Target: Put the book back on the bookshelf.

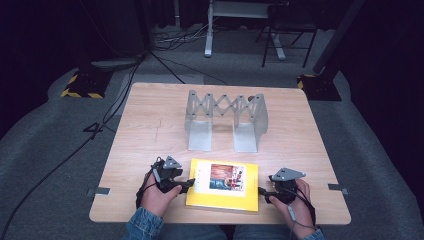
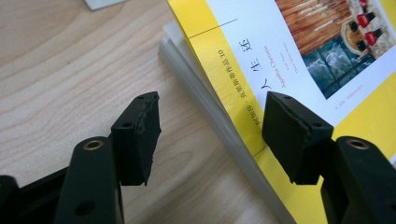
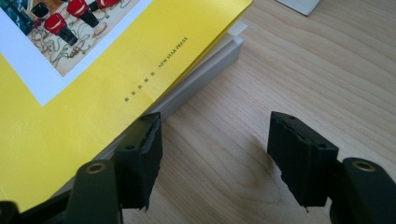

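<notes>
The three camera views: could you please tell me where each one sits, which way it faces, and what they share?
High view: above the person's side, facing forward and down on the table; shows both forearms, left tongs, right tongs, metal rack.
Left gripper view: rides the left tongs, facing the yellow book; its open jaws straddle the book's edge.
Right gripper view: rides the right tongs, facing the book's opposite edge; its open jaws show.
Shared: book and wooden tabletop.

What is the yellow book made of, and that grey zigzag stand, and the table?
The yellow book looks like paper: a smooth, faintly glossy cover over a stack of pale page edges. The grey stand seems to be matte metal, thin flat plates joined by riveted crossing bars. The table looks like wood or wood-look laminate, showing light grain.
</notes>
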